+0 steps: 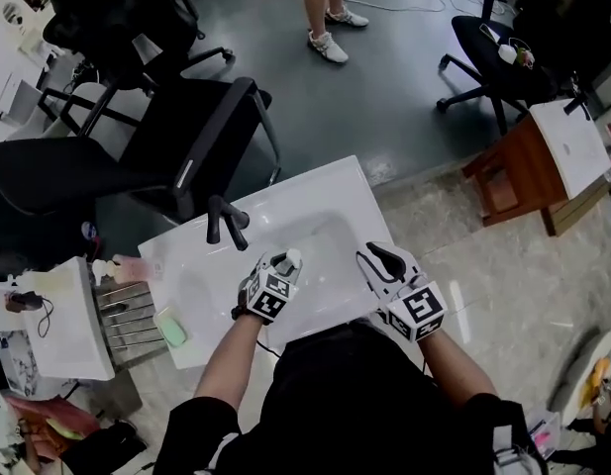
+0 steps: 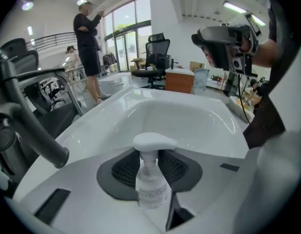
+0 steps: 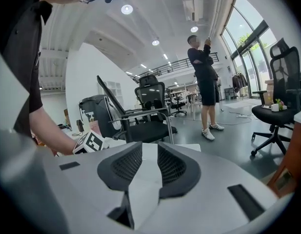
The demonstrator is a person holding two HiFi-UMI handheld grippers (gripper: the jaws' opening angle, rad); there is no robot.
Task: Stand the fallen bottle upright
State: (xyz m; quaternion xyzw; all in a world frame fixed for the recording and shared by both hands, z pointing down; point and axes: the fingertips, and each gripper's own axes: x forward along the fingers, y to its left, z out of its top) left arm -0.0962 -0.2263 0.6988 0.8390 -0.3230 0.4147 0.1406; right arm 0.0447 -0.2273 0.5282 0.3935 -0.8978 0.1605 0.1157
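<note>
Bottle (image 2: 151,182) is clamped in your left gripper (image 1: 284,264), its white pump head pointing out beyond the jaws, held above the basin of the white sink (image 1: 320,191). Your right gripper (image 3: 149,168), near it, has its 2 jaws slightly parted, empty.

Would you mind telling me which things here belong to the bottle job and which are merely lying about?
Job: pump bottle, clamped in the left gripper; white sink beneath it.
Lying about: black faucet, green soap, office chair; right gripper open and empty.
</note>
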